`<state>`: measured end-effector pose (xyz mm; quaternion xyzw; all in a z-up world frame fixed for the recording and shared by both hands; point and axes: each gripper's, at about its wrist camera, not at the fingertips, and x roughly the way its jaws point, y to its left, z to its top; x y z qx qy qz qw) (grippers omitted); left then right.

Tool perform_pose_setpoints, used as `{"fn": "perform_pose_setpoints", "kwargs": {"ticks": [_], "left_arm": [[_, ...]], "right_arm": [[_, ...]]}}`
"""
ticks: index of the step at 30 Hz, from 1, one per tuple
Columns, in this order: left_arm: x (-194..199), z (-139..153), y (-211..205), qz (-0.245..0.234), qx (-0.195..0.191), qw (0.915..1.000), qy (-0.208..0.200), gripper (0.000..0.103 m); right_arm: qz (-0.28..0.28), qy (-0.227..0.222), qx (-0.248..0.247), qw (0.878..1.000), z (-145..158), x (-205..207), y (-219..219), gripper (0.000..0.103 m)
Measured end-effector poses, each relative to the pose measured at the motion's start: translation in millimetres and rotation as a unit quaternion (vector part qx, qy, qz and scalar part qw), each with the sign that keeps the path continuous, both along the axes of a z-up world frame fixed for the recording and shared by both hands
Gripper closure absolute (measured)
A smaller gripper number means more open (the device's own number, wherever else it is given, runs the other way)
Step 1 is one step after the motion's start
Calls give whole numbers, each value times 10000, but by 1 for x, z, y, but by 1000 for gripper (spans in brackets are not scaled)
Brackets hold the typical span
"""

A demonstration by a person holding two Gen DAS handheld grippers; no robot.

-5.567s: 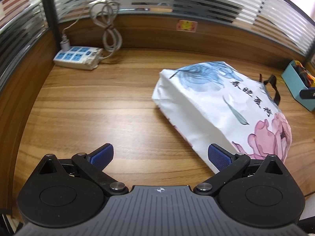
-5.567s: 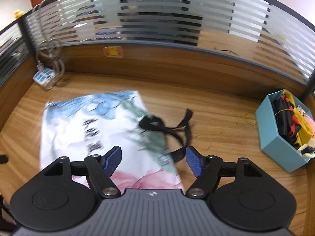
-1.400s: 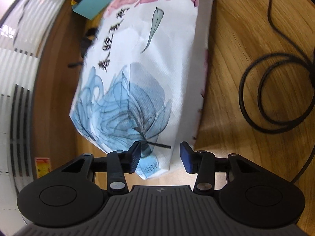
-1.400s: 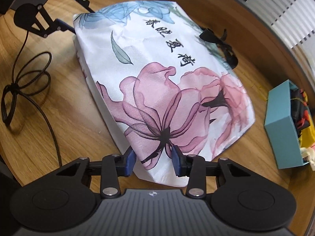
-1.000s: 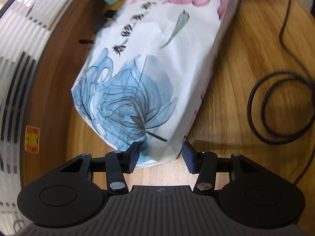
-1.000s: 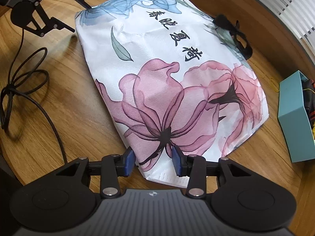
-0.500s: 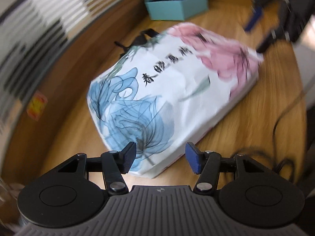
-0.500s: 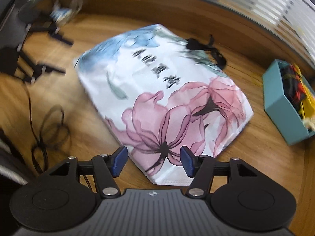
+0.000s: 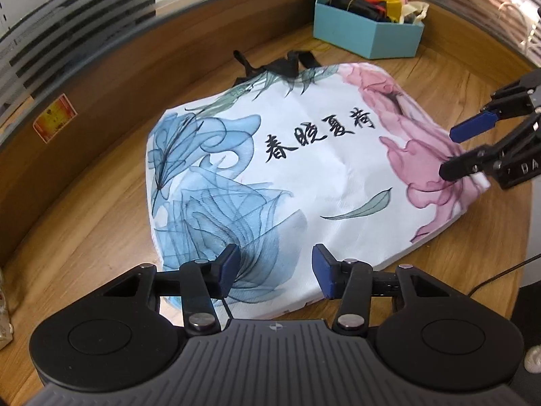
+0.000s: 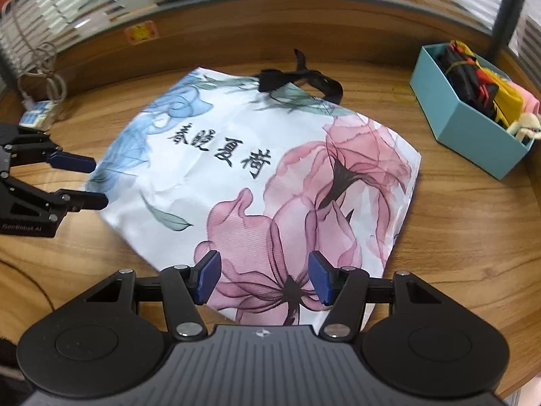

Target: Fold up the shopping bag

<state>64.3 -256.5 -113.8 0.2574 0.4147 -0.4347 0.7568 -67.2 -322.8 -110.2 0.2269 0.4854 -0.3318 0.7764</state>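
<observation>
1. The shopping bag (image 9: 304,176) is seen lying flat on the desk (image 9: 101,209), its black handles (image 10: 297,79) at the edge facing the teal box (image 10: 473,125).
2. The left gripper (image 9: 275,270) is held over the bag's blue-flower corner, its jaws, which have just been closing a little, apart with nothing pinched.
3. The right gripper (image 10: 262,277) is held over the pink-flower corner, fingers apart, nothing clamped.
4. Both near corners should be pinched together, then carried evenly toward the handles so the crease is kept straight.

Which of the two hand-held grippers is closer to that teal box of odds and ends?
The right. The right hand-held gripper hovers over the bag's pink-flower end, the side toward the teal box; the left hand-held gripper is at the far, blue-flower end.
</observation>
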Motion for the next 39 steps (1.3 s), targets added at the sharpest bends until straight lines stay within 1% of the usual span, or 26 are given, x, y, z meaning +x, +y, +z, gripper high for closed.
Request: {"fn": "perform_pose_setpoints", "kwargs": {"ticks": [7,12,17,21,24,27,29,31,32,34,36,39], "left_arm": [[8,-12,1,264,20,9996,136,53],[19,-21,8,495,14,9983,314,52],[26,-34,16,640,114,9970,426,51],[28,-46,18,668,258,9966,401,51],[29,-49,20,666,271,9968,355,51],[32,-47,21,675,255,9967,363,51],[34,-44,22,686,223,9967,381,51],[35,-39,24,691,169,9967,392,51],[34,-35,23,684,106,9970,360,51],[30,-23,21,639,-81,9976,247,51],[26,-9,19,543,-297,9980,93,51],[22,5,12,396,-502,9979,-111,51]], "right_arm": [[43,269,107,9996,-25,6,-2,39],[51,412,181,9990,-36,8,-7,40],[12,535,307,9981,-47,9,-13,42],[35,623,347,9974,-58,12,-14,43],[135,712,316,9969,-64,17,-12,43],[205,759,331,9964,-60,22,-12,43],[234,689,346,9967,-53,24,-12,43],[319,514,246,9979,-37,31,-11,43],[339,481,224,9980,-35,33,-12,43],[443,318,103,9985,-20,44,-12,43],[511,225,26,9984,-13,52,-13,43],[602,116,-65,9981,-5,63,-17,43]]}}
